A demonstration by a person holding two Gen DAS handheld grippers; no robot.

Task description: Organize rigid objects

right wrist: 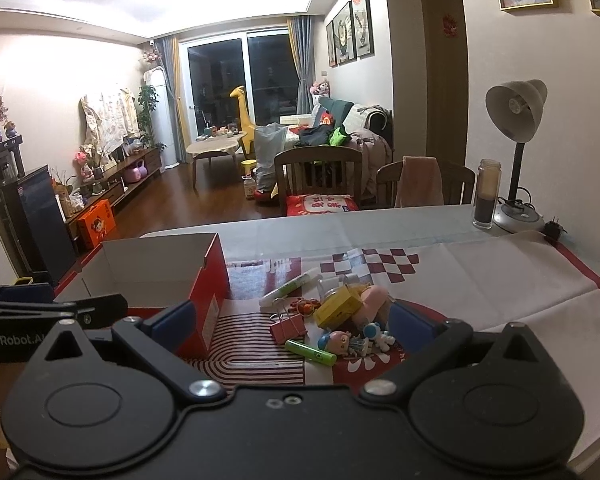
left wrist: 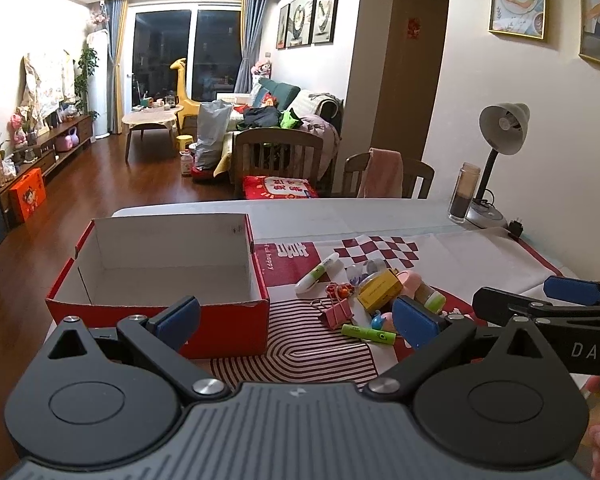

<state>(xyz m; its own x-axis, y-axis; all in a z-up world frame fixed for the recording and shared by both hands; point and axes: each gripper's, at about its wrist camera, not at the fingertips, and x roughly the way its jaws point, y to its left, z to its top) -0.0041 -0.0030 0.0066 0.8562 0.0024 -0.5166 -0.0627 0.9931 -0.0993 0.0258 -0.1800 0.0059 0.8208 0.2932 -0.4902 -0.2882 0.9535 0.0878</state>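
Clutter formed a small heap on the table mat [right wrist: 480,276], right of the red box [left wrist: 156,312]. Both grippers were held wide and empty. The left gripper [left wrist: 296,320] hovered near the box's near right corner; the right gripper [right wrist: 296,324] hovered over the heap's near edge. Nearest in the heap lay a green tube [right wrist: 310,353], with a small figurine [right wrist: 338,342] just right of it. A pink binder clip [left wrist: 337,312] lay just beyond the tube. Farther in sat a yellow block [right wrist: 337,307], touching a pink item [right wrist: 374,300]. A white-and-green marker [left wrist: 317,273] lay at the far left edge. The box stood open with its interior bare. A desk lamp [right wrist: 516,120] and jar [right wrist: 487,194] stood at the far right.
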